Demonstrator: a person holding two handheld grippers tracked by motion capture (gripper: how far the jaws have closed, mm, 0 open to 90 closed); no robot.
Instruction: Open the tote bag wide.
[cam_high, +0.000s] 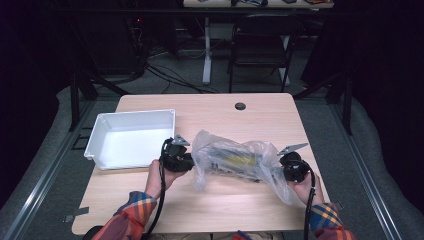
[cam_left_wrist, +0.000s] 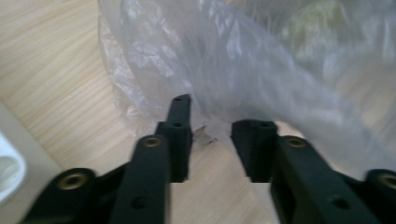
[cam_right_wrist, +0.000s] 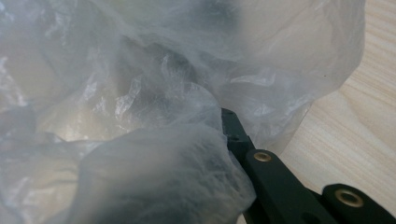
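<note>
Item: clear crumpled plastic bag (cam_high: 235, 160) holding yellow-and-dark contents, lying between both tools, long axis running tool to tool. Right gripper (cam_right_wrist: 233, 135): clamped on the bag's end. Left gripper (cam_left_wrist: 212, 130): jaws apart, film at their tips, apparently not pinched. Step: securing the near end; next, close squarely on film. White rectangular plastic tray (cam_high: 100, 131) beyond the left tool.

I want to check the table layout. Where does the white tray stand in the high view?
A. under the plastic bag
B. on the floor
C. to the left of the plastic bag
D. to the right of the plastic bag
C: the white tray stands on the table left of the plastic bag.
</note>
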